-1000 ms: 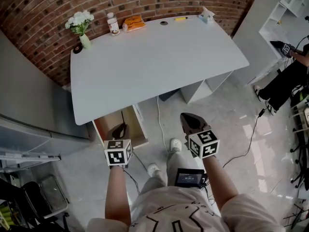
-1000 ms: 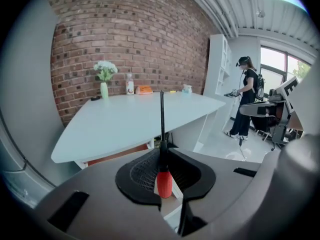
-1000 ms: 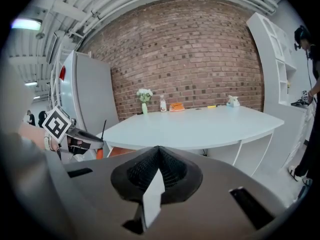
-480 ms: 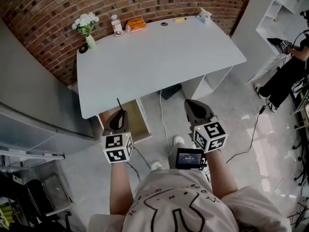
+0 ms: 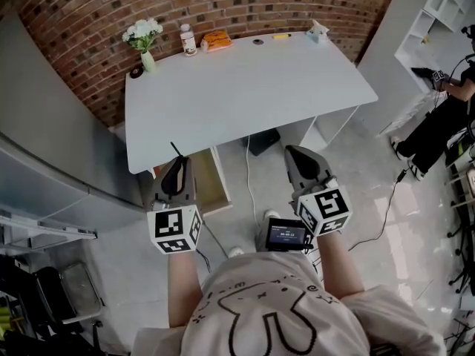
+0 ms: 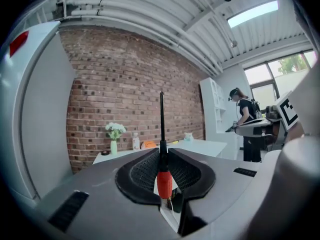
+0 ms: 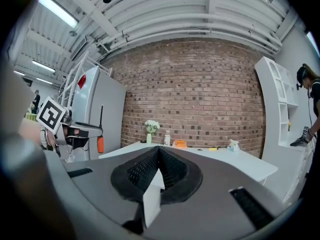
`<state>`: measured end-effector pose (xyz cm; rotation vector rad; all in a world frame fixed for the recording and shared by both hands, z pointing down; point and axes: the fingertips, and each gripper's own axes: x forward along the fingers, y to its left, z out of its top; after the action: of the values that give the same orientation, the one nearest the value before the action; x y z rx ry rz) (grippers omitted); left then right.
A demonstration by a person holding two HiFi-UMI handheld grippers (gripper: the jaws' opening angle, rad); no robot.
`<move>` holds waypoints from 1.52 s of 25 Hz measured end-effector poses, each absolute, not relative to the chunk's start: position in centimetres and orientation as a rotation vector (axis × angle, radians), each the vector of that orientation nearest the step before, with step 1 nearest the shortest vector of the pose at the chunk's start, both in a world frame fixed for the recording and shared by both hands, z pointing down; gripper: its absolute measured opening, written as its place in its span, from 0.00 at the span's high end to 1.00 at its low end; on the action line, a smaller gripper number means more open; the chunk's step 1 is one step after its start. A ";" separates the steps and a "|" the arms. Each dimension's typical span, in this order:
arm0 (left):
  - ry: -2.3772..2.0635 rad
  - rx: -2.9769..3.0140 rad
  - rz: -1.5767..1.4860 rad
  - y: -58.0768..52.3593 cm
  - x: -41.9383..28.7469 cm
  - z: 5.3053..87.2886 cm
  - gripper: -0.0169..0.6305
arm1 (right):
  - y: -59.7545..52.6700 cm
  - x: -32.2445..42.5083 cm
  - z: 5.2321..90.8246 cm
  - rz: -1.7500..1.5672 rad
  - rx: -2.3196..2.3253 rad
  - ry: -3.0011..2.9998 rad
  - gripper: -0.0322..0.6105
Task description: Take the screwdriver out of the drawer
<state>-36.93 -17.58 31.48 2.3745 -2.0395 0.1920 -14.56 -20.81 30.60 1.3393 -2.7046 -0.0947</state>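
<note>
Two grippers, one screwdriver, one drawer pulled open. Head view: the left gripper (image 5: pixel 178 167) is held at the near edge of the white table (image 5: pixel 245 87), its jaws clamped on the screwdriver (image 5: pixel 175 151), whose thin dark shaft pokes past the tips toward the tabletop. The wooden drawer (image 5: pixel 210 188) stands open under the table, just beside that gripper. The right gripper (image 5: pixel 298 158) is well apart to the right, over bare floor, with its jaws together. Left gripper view: the jaws are narrowly apart, pinching the screwdriver's red handle, and the shaft stands upright against the brick wall (image 6: pixel 125 84), with the tabletop seen beyond and lower. The tool is lifted out of the drawer. Right gripper view: the jaws meet in a closed seam with nothing between them. The screwdriver shows at far left in the other gripper, orange-red handle low and shaft up. A vase of white flowers (image 7: pixel 150 127) stands at the table's far edge.
</note>
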 end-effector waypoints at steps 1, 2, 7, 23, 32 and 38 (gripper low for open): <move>-2.051 2.394 0.163 -17.3 -36.9 30.9 0.88 | -20.5 -14.6 30.3 -0.109 1.341 -2.709 0.92; -2.059 2.415 0.137 -17.0 -36.7 30.3 0.88 | -20.2 -14.6 30.1 -0.126 1.343 -2.711 0.92; -2.073 2.504 0.080 -16.0 -35.2 28.7 0.88 | -19.0 -14.1 28.7 -0.208 1.348 -2.710 0.92; -2.046 2.597 0.057 -14.6 -32.8 27.8 0.88 | -16.9 -12.4 27.4 -0.302 1.397 -2.700 0.92; -2.053 2.585 0.062 -14.9 -33.0 27.5 0.88 | -17.2 -12.4 27.3 -0.289 1.395 -2.700 0.92; -2.051 2.581 0.064 -15.1 -33.1 27.8 0.88 | -17.3 -12.5 27.7 -0.278 1.398 -2.697 0.92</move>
<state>-33.11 -15.09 27.77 2.5810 -2.0509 0.0637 -12.52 -17.35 27.68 1.3984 -2.6966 -0.2783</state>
